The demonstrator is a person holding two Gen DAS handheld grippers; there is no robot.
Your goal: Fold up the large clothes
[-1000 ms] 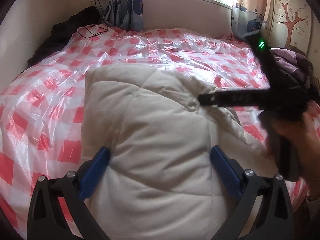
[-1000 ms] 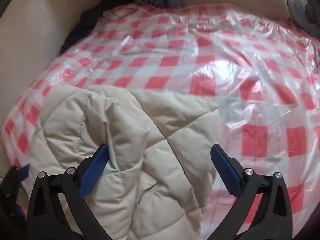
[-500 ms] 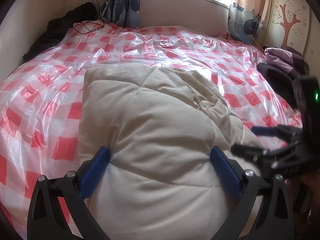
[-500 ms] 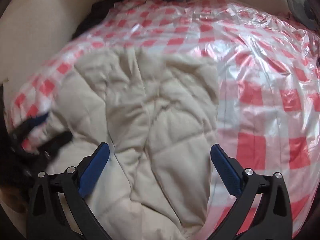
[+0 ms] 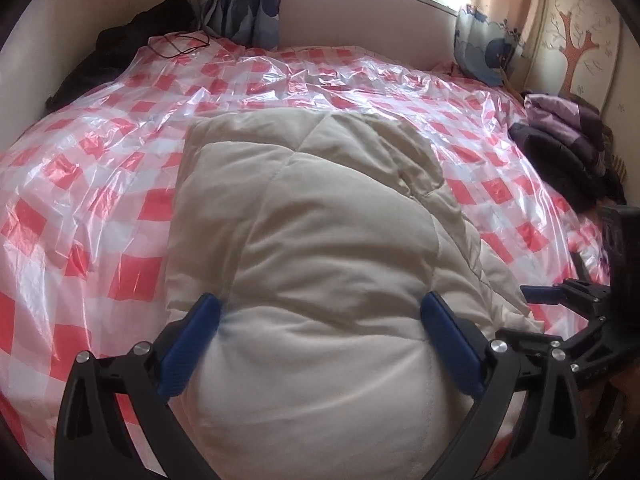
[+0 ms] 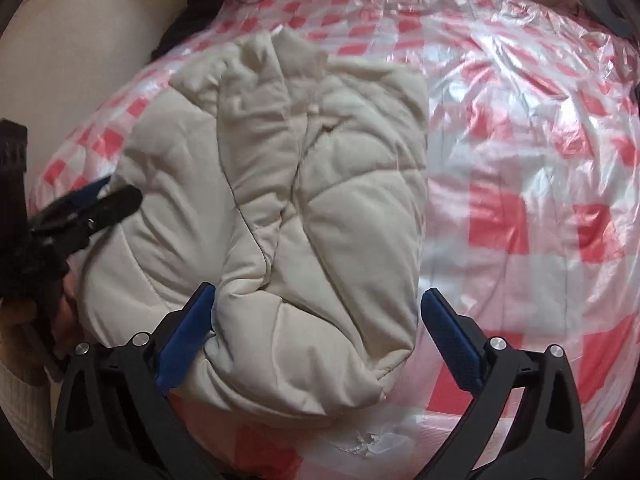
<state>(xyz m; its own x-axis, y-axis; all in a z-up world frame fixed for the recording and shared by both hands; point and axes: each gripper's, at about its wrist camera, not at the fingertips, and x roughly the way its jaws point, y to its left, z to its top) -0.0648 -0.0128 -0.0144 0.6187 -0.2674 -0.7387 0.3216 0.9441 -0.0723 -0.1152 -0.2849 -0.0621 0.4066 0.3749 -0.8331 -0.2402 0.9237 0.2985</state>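
A cream quilted puffer coat (image 5: 320, 248) lies folded into a thick bundle on a bed covered with red-and-white checked plastic sheet (image 5: 100, 184). My left gripper (image 5: 318, 316) stands open over the near end of the bundle, its blue pads on either side of the padding. In the right wrist view the same coat (image 6: 280, 184) shows its folded sleeves on top. My right gripper (image 6: 318, 312) is open above the coat's near right corner, gripping nothing. The left gripper (image 6: 102, 200) shows at the coat's left edge, and the right gripper (image 5: 560, 300) at the coat's right edge.
Dark and purple clothes (image 5: 568, 148) are piled at the bed's right side. A dark garment (image 5: 120, 48) and a black cable (image 5: 180, 42) lie at the far left corner by the curtain. The wall runs along the bed's left. A hand (image 6: 24, 320) holds the left tool.
The right gripper has pulled back from the middle of the coat to its near right edge and dropped lower. The coat now lies flatter, and the left gripper has risen slightly.
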